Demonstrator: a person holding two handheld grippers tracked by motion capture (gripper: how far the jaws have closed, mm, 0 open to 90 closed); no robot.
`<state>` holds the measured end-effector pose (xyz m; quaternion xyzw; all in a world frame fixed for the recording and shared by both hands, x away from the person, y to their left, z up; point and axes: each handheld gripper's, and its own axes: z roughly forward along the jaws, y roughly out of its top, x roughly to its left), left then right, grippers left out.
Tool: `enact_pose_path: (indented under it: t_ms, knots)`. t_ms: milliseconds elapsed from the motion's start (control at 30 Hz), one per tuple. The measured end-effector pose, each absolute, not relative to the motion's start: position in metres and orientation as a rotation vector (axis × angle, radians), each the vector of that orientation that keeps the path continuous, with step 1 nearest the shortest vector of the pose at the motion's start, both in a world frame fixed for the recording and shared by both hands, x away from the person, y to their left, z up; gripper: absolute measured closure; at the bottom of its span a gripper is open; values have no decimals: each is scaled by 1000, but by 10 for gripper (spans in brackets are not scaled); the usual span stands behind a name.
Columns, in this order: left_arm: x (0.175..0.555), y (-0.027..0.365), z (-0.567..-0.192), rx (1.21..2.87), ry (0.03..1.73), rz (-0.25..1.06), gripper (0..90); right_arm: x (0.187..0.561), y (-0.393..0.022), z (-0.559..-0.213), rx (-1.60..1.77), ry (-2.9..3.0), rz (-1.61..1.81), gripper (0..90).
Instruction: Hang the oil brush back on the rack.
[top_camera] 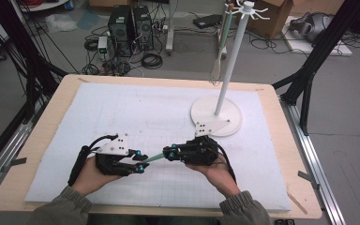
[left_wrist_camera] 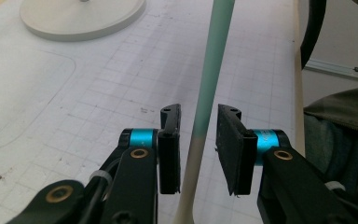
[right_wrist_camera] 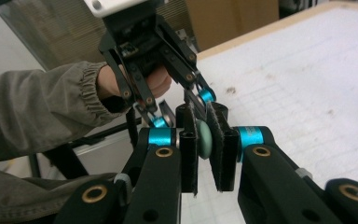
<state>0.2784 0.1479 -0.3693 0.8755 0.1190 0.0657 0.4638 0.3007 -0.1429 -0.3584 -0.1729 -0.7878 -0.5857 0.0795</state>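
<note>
A slim utensil handle (top_camera: 154, 158), mint green with a cream end, spans the gap between my two grippers low over the white mat. My right gripper (top_camera: 168, 153) is shut on its rounded green end (right_wrist_camera: 204, 140), with both pads of the right gripper (right_wrist_camera: 204, 135) pressing it. In the left gripper view the handle (left_wrist_camera: 209, 74) runs between the jaws of my left gripper (left_wrist_camera: 198, 116), with a thin gap on each side, so that gripper is open around it. The left gripper (top_camera: 140, 160) faces the right one tip to tip.
A white stand with a round base (top_camera: 215, 117) and a tall pole (top_camera: 232, 61) is at the back right of the mat; another utensil (top_camera: 220, 51) hangs from its hooks. The wooden table edge (top_camera: 304, 154) borders the mat. Boxes, computers and cables lie on the floor beyond.
</note>
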Motion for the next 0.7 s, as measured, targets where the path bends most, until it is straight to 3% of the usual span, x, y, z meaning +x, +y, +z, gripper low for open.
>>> enact_pose_path:
  t_ms: [133, 367, 433, 533, 700]
  knots:
    - [278, 148, -369, 2153, 275, 155, 784, 298, -140, -348, -466, -2430, -1724, 839]
    - [275, 144, -368, 2145, 237, 125, 840, 297, -140, -345, -458, -2401, -1781, 805]
    - [275, 142, -367, 2135, 241, 130, 843, 297, -140, -344, -470, -2386, -1809, 720]
    - [277, 144, -366, 2106, 257, 125, 843, 297, -141, -344, -494, -2376, -1840, 681]
    - [279, 147, -365, 2067, 288, 124, 843, 298, -137, -350, -507, -2354, -1855, 690]
